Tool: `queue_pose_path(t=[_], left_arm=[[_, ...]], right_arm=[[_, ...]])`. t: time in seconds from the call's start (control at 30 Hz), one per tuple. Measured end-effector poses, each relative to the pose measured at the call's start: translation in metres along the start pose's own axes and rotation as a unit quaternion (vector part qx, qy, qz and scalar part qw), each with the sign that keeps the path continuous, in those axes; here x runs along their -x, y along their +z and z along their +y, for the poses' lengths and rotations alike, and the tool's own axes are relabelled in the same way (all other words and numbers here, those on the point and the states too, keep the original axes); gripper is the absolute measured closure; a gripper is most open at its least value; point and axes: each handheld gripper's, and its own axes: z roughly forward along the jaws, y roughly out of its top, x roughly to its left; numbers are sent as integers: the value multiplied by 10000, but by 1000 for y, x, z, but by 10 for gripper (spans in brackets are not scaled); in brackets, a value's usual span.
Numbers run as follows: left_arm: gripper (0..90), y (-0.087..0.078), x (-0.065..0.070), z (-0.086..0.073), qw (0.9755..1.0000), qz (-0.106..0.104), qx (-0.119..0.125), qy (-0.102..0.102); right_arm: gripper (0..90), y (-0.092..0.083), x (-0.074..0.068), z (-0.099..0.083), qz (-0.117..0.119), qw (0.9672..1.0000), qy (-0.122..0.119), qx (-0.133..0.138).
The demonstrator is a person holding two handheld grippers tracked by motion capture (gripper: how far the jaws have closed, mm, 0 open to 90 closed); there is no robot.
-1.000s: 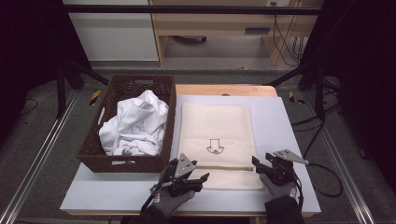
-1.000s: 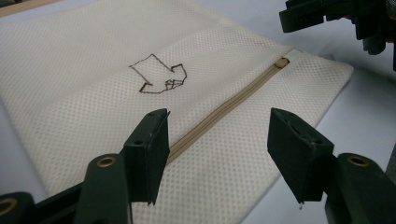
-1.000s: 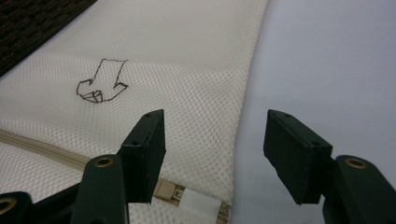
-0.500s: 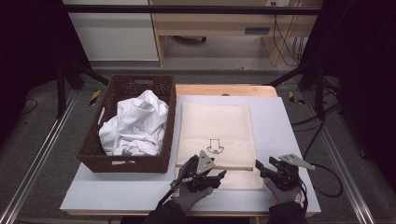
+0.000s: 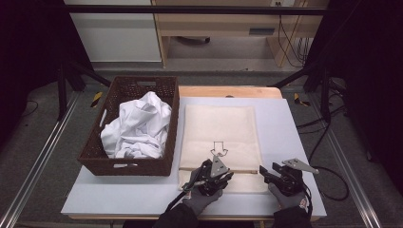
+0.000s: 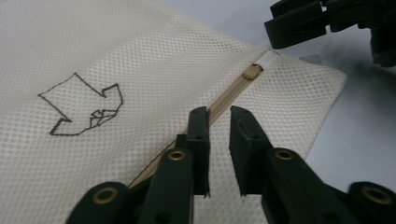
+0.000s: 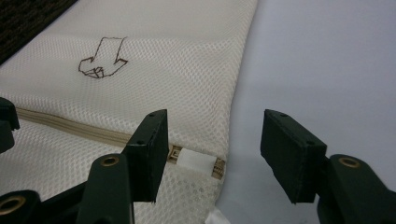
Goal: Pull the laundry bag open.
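White table (image 5: 290,142); brown wicker basket (image 5: 97,159) of white cloth (image 5: 138,128) at left. Cream mesh laundry bag (image 5: 221,128) lies flat mid-table. Left gripper (image 6: 218,122) over the zipper (image 6: 229,100), jaws just closing, narrow gap, nothing pinched. Right gripper (image 7: 212,140) wide open, straddling the white zipper tab (image 7: 198,162) at the bag's corner.

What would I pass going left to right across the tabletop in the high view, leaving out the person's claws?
Dark wicker basket holding crumpled white clothes → cream mesh laundry bag with an arrow mark → bare strip of the pale table at its right side.
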Motion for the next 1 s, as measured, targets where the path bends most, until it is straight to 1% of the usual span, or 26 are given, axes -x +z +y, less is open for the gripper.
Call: queue_pose_path(t=[0.03, 0.07, 0.1, 0.17, 0.2, 0.23, 0.3, 0.4, 0.47, 0.5, 0.53, 0.57, 0.6, 0.63, 0.7, 0.73, 0.77, 0.8, 0.83, 0.87, 0.9, 0.93, 0.97, 1.0], left_arm=[[810, 0, 0, 0, 10000, 0, 0, 0], [837, 3, 3, 1, 10000, -82, -19, -29], [863, 3, 3, 1, 10000, -82, -19, -29], [891, 8, 9, 4, 9998, -211, -50, 54], [891, 12, 13, 5, 9996, -260, -85, 81], [892, 12, 13, 5, 9996, -260, -85, 81], [893, 21, 20, 7, 9992, -325, -184, 154], [893, 30, 26, 9, 9987, -366, -286, 192], [892, 36, 29, 9, 9983, -363, -382, 229], [892, 36, 29, 9, 9983, -363, -382, 229], [892, 40, 32, 9, 9982, -331, -435, 259], [892, 41, 32, 9, 9981, -324, -463, 265], [892, 41, 32, 9, 9981, -324, -463, 265], [892, 42, 32, 8, 9980, -310, -484, 256], [892, 44, 31, 6, 9980, -293, -522, 220], [892, 45, 29, 3, 9981, -286, -525, 138], [892, 45, 28, 2, 9982, -305, -506, 118], [892, 45, 28, 1, 9984, -327, -465, 76], [892, 45, 28, 1, 9984, -327, -465, 76], [892, 46, 27, -1, 9986, -343, -404, 48], [891, 45, 26, -1, 9985, -351, -404, 69], [891, 45, 26, -1, 9985, -351, -404, 69], [891, 46, 26, -2, 9986, -356, -401, 43], [891, 46, 26, -2, 9985, -347, -418, 71]], right_arm=[[429, 0, 0, 0, -5, 10000, -16, -17], [439, 0, 0, -1, 17, 10000, 3, -48], [448, 0, 0, -1, 12, 10000, 12, -63], [462, 0, 0, -3, 1, 9999, 5, -115], [469, 0, 0, -3, 5, 9999, 39, -145], [476, 0, 0, -4, 11, 9998, 56, -175], [483, 0, 2, -5, 4, 9998, 31, -215], [501, 1, 2, -7, 47, 9993, 83, -348], [509, 3, 2, -8, 14, 9991, 52, -420], [509, 3, 2, -8, 14, 9991, 52, -420], [524, 5, 3, -9, -16, 9987, 61, -505], [528, 5, 3, -10, 3, 9984, 98, -549], [539, 6, 4, -10, 19, 9986, 92, -528], [562, 5, 4, -10, 50, 9983, 156, -557], [608, 5, 3, -10, 93, 9980, 182, -604], [642, 6, 2, -10, 119, 9979, 172, -615], [670, 6, 3, -9, 167, 9976, 189, -645], [683, 6, 2, -9, 181, 9972, 255, -673], [683, 6, 2, -9, 181, 9972, 255, -673], [742, 6, 5, -9, 187, 9969, 335, -692], [758, 6, 5, -9, 217, 9963, 427, -715], [758, 6, 5, -9, 217, 9963, 427, -715], [801, 6, 7, -8, 272, 9954, 548, -743], [812, 6, 8, -8, 281, 9951, 565, -757]])
